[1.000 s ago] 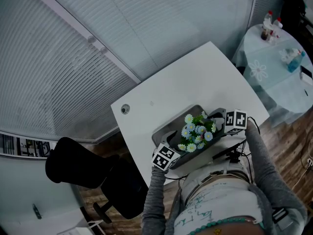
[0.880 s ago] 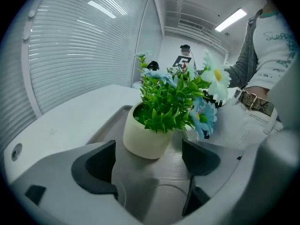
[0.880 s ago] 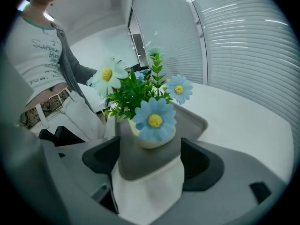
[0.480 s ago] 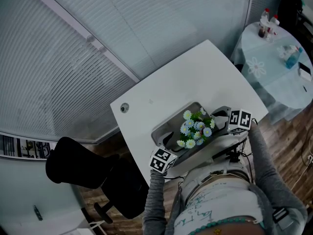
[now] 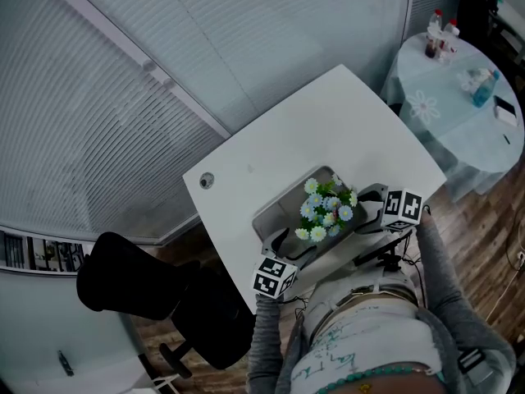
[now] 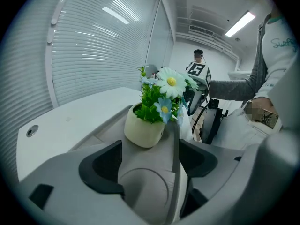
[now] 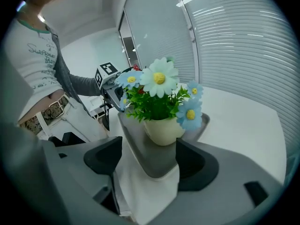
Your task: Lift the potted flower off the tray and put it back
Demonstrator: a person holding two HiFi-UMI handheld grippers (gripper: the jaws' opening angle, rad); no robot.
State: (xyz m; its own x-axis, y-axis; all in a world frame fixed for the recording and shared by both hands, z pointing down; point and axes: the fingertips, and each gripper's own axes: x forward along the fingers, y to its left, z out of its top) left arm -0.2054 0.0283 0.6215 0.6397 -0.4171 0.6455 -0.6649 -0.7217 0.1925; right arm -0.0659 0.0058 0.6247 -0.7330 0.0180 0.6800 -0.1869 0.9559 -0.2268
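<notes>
Left gripper [image 6: 149, 161]: jaws spread, having just been closing, with the tray [image 6: 110, 132] end between them. Right gripper [image 7: 150, 161]: jaws likewise spread. Pot [image 6: 144, 128] stands upright on tray at 12 o'clock. Probably light, rigid and smooth. Grip the body below the rim, not the soft flowers [image 6: 171, 83].

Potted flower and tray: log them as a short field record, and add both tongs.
potted flower: upright, standing on the tray
tray: grey, lying on the white table
left tongs: open, jaws just closed a little, gripping nothing, at one end of the tray
right tongs: open, gripping nothing, at the opposite end of the tray
</notes>
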